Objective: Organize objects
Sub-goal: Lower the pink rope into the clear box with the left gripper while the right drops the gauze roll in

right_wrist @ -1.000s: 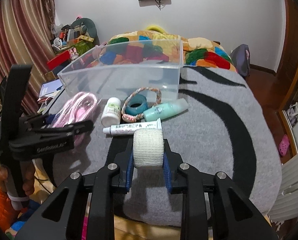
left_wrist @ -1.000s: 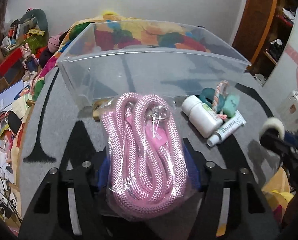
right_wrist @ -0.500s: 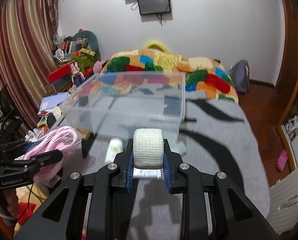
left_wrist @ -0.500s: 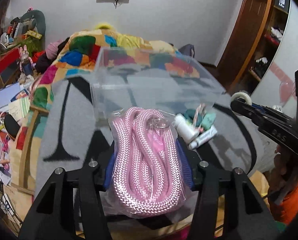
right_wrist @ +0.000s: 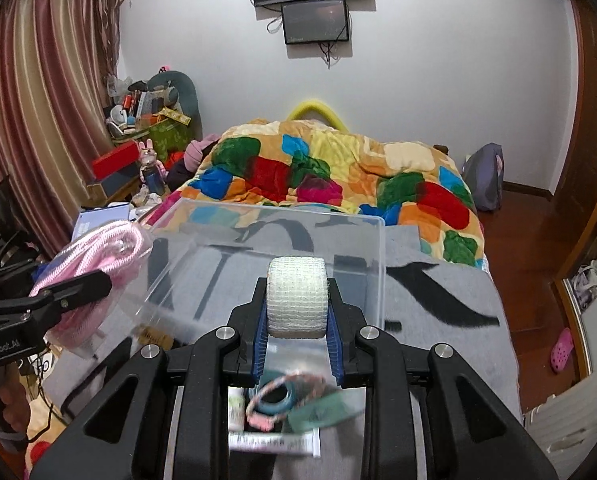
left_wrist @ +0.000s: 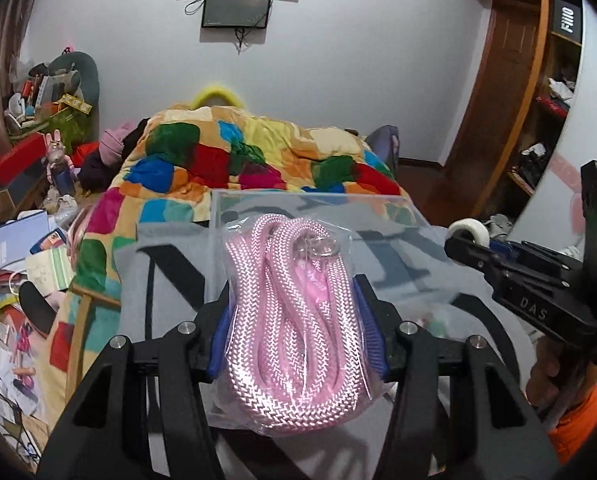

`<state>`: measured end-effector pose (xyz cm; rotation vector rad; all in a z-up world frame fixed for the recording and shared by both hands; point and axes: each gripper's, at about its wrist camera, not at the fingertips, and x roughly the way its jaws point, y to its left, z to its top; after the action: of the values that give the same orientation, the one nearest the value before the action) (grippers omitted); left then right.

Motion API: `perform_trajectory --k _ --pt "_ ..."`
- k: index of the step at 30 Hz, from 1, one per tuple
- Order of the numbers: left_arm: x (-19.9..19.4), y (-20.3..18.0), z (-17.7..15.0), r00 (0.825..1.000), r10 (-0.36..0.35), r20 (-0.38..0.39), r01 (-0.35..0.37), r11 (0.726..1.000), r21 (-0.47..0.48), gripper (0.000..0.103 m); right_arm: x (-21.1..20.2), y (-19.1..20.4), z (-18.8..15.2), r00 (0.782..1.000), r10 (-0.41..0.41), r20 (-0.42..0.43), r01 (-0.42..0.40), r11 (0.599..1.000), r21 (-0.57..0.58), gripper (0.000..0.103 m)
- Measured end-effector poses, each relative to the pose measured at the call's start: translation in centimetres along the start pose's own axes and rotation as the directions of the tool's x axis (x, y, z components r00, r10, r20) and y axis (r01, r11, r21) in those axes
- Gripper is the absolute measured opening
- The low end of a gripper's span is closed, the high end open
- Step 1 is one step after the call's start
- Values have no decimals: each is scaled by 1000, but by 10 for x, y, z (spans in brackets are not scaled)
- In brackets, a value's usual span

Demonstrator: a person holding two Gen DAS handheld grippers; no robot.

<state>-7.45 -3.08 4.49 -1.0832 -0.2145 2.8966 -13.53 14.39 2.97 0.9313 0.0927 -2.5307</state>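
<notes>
My left gripper (left_wrist: 296, 340) is shut on a bagged pink rope (left_wrist: 294, 320) and holds it up at the near wall of a clear plastic bin (left_wrist: 378, 208). The rope also shows at the left of the right wrist view (right_wrist: 106, 248). My right gripper (right_wrist: 297, 326) is shut on a white bandage roll (right_wrist: 297, 298), lifted in front of the bin (right_wrist: 378, 264). The roll also shows in the left wrist view (left_wrist: 468, 232). Below my right gripper lie a white tube (right_wrist: 274, 442), a teal ring with a braided loop (right_wrist: 276, 398), a white bottle (right_wrist: 236, 406) and a teal bottle (right_wrist: 318, 410).
The bin stands on a grey blanket with black stripes (right_wrist: 438, 304) on a bed. A patchwork quilt (right_wrist: 338, 168) lies behind it. Clutter, books and boxes fill the floor at the left (left_wrist: 22, 248). A wooden door and shelves stand at the right (left_wrist: 510, 80).
Both grippers have risen from the blanket with their loads and tilted up. The bin now sits lower in both views and the small items have dropped beneath the right gripper.
</notes>
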Motion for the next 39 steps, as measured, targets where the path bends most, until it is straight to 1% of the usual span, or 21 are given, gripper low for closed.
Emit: perform_trajectory --k 3,7,11,13,16,18,20,22,25,28,30,33,36,39 --pt "20 7 11 999 -6 -32 5 1000 -14 54 20 -2 6 999 5 -45 -5 1000 7 23" --pt "46 10 23 998 1 -71 -3 1000 -24 54 46 -2 7 994 -16 -109 15 1000 -10 22" --pt "72 6 27 993 20 -115 -21 1000 -1 54 70 1 6 984 -16 -180 9 999 -41 22" --pt "83 2 26 990 36 -137 -34 999 17 54 76 3 4 979 -15 -202 4 999 -55 22" --pt "97 -1 24 985 38 -170 -32 999 38 54 82 7 4 974 -16 -227 -1 997 -78 23" --pt "106 0 22 979 46 -197 -38 998 43 55 83 7 3 970 -6 -241 -13 997 -79 23" --pt "108 1 21 976 36 -216 -29 999 38 55 83 8 2 970 -5 -243 -15 997 -80 23" --pt "104 0 20 979 35 -202 -27 999 42 55 80 8 1 971 -13 -240 -8 996 -87 23" --pt "89 -3 22 984 30 -173 -19 998 64 55 74 9 3 973 -8 -232 -13 996 -86 28" --pt "73 -5 25 989 41 -141 -29 996 83 57 61 10 6 979 -6 -202 -12 996 -87 29" --pt "58 -7 26 993 45 -110 -35 995 89 63 51 12 9 984 -2 -176 -14 996 -87 30" --pt "37 -6 25 997 43 -65 -37 995 91 70 32 13 11 990 9 -138 -22 996 -90 31" --pt "21 -4 22 998 36 -43 -32 996 89 73 12 15 9 995 19 -101 -28 995 -91 33" --pt "10 -3 15 999 45 -29 -42 995 90 74 0 17 3 996 30 -82 -38 995 -87 33"
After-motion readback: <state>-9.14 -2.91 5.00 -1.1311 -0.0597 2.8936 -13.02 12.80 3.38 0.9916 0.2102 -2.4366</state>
